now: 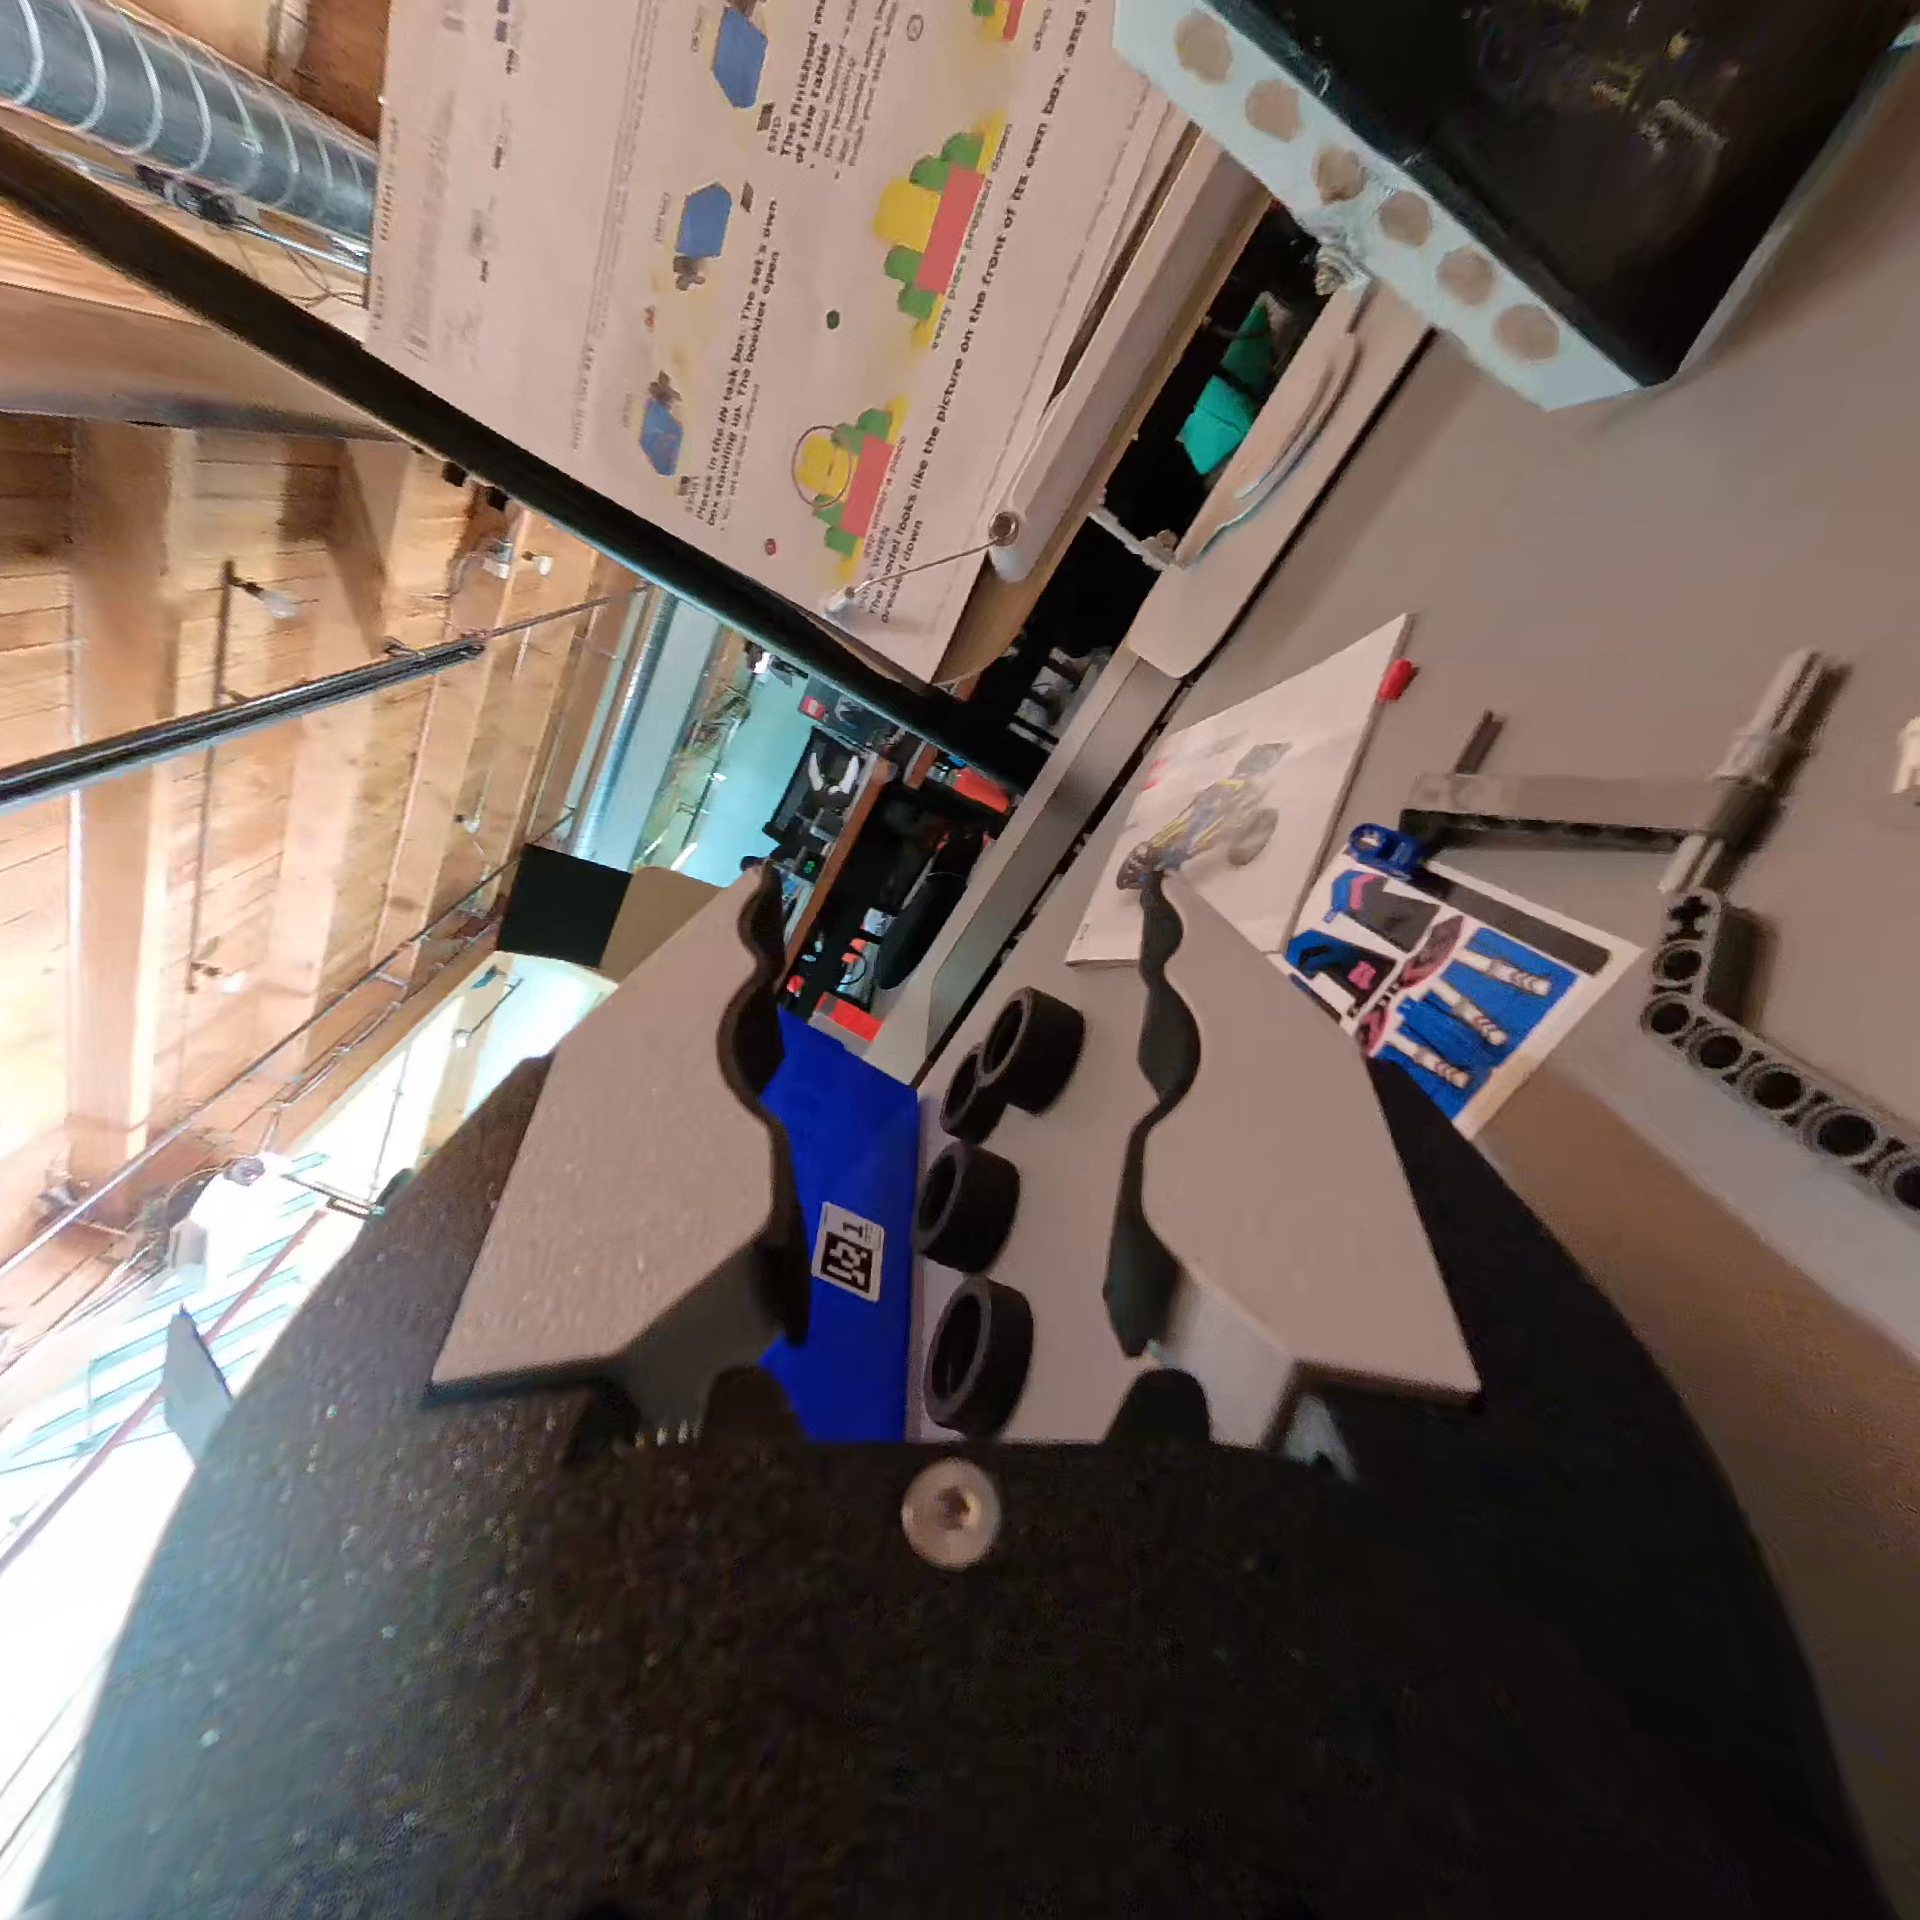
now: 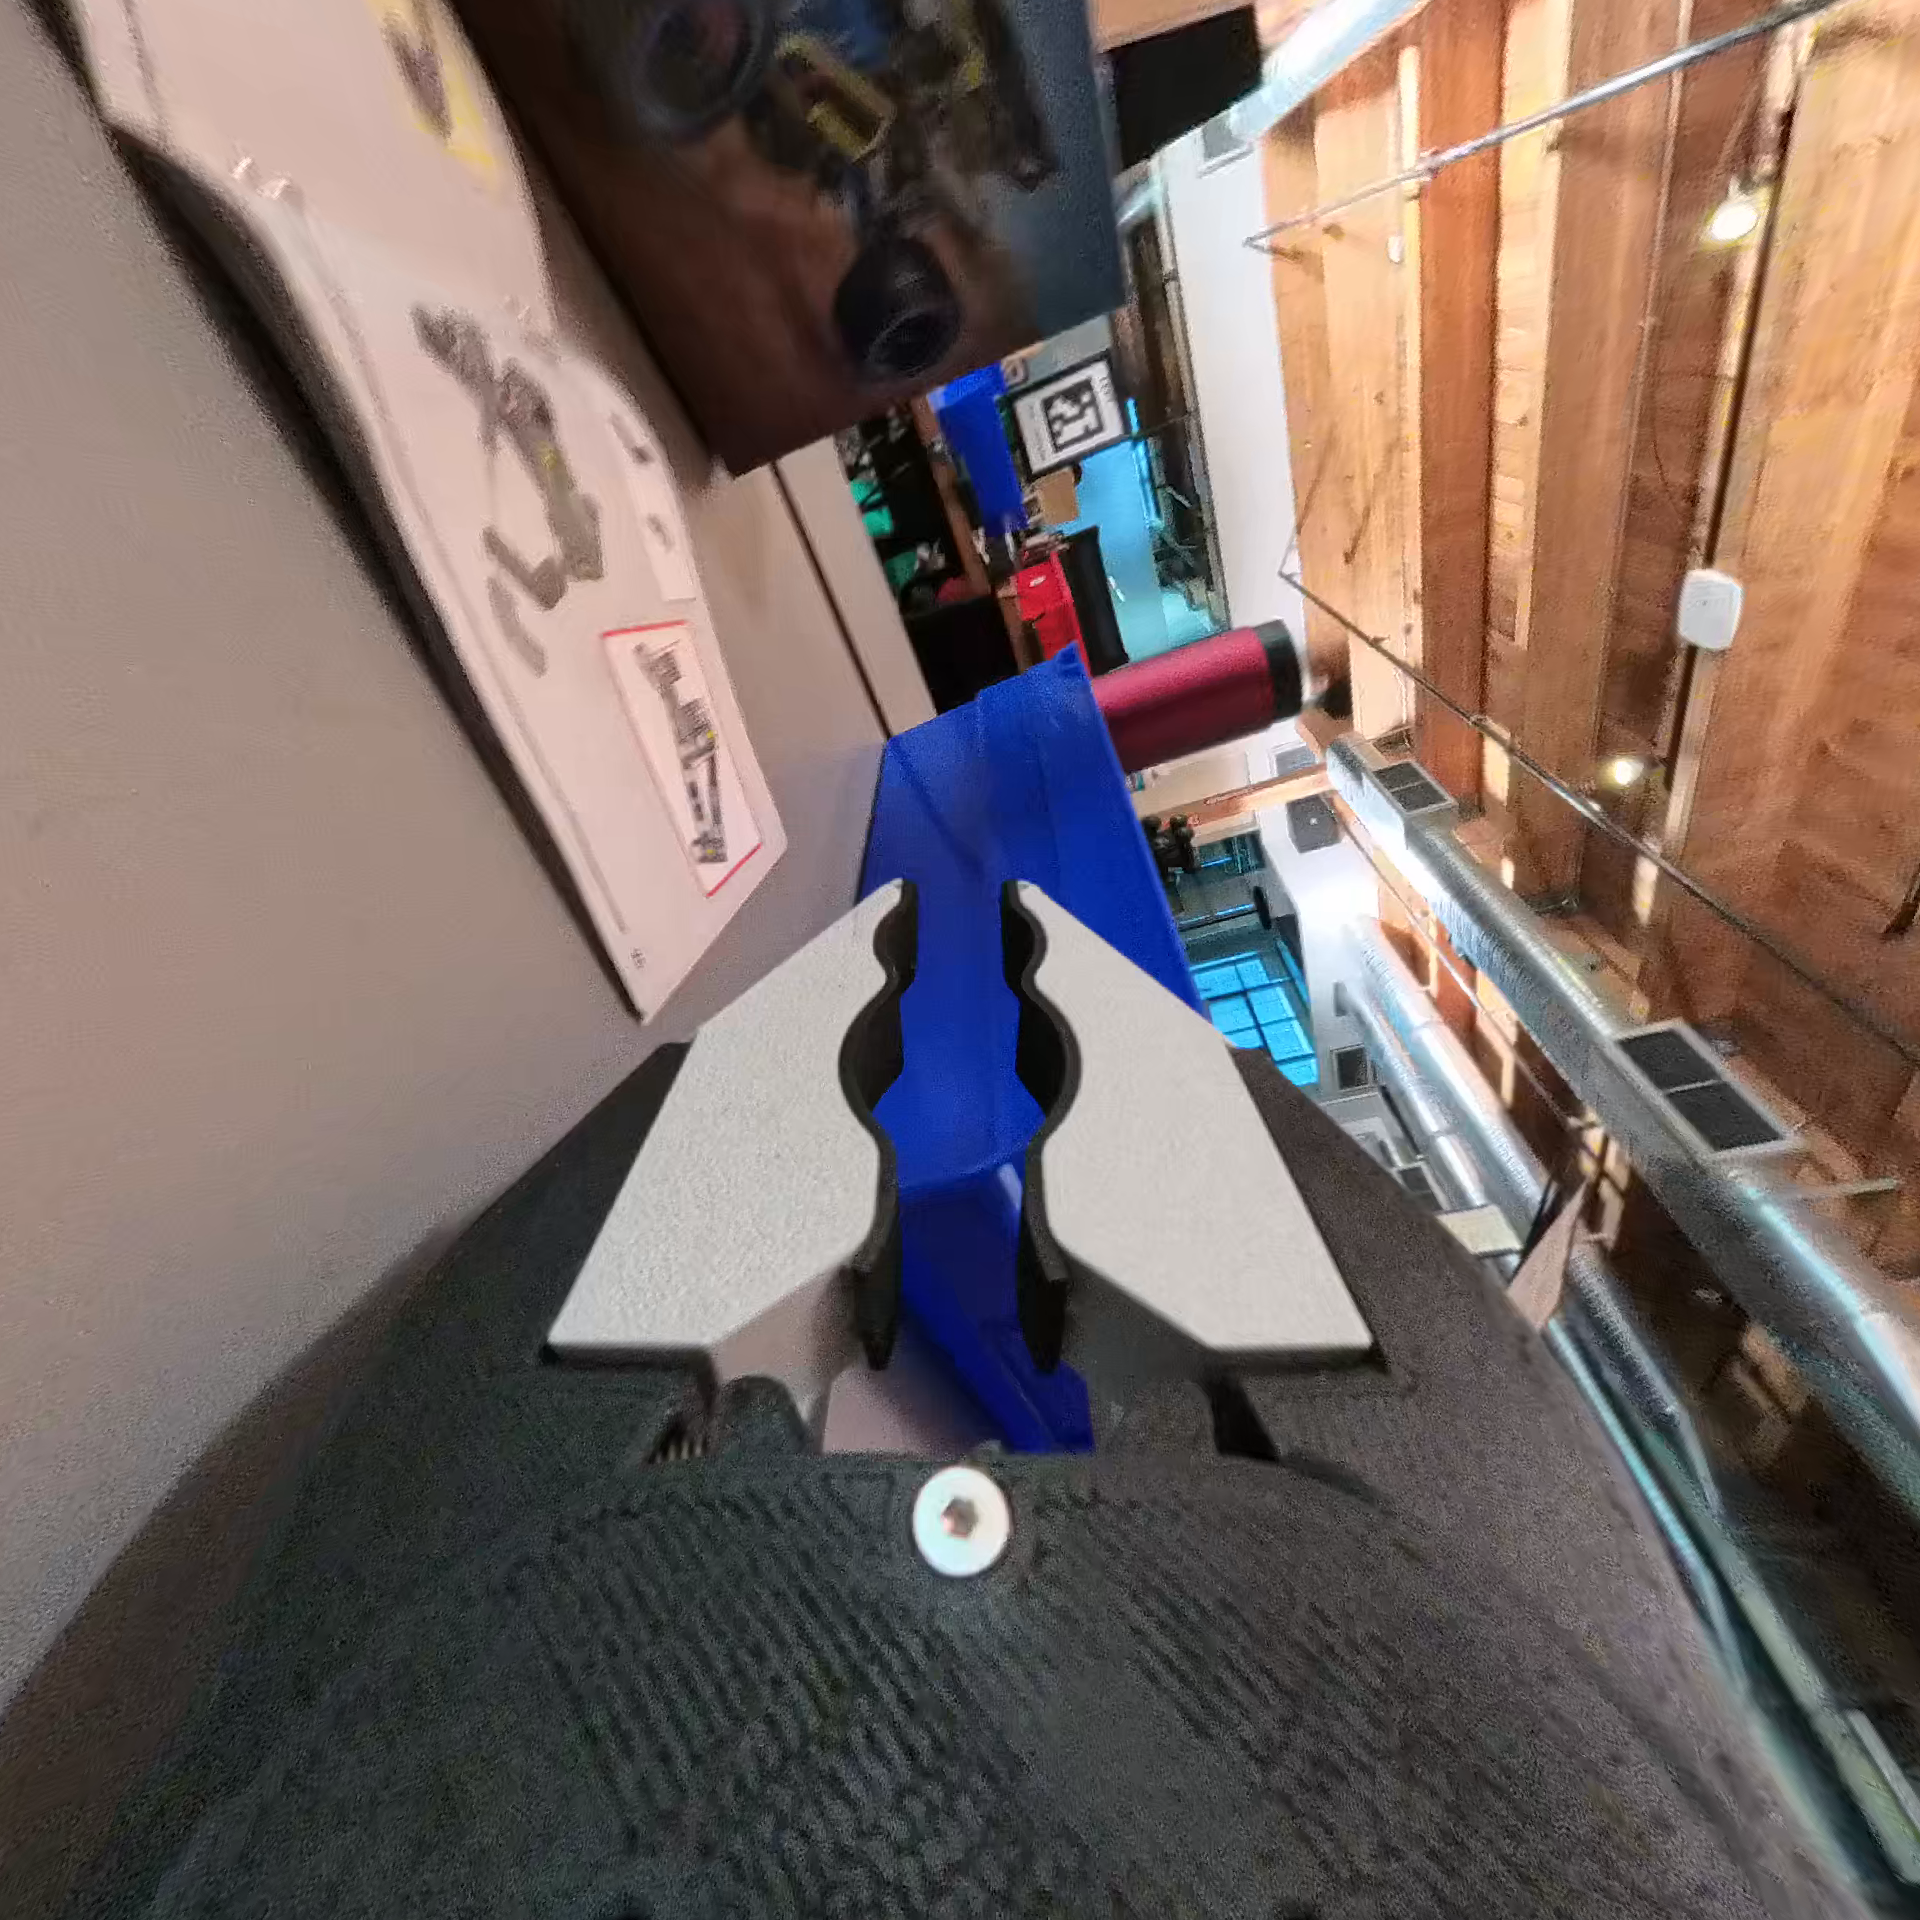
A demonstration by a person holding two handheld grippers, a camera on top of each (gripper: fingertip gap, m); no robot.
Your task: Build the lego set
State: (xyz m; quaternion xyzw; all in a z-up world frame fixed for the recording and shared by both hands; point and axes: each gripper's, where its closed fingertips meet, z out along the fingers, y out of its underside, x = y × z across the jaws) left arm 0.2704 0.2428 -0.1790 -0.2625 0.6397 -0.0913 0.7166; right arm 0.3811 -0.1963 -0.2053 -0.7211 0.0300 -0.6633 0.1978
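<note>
1. Four black rubber tyres [image 1: 987, 1174] lie on the grey tabletop [image 1: 1662, 582].
2. A blue plastic bin [image 1: 847, 1143] stands beside them.
3. A printed sticker sheet [image 1: 1455, 997] and white instruction booklet [image 1: 1278, 769] lie farther off.

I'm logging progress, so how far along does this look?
Done: little visible; black tyres and a grey beam lie loose on the table. In hand: right gripper closed on the blue bin wall; left gripper open over the tyres. Left: those loose parts remain unjoined.
</note>
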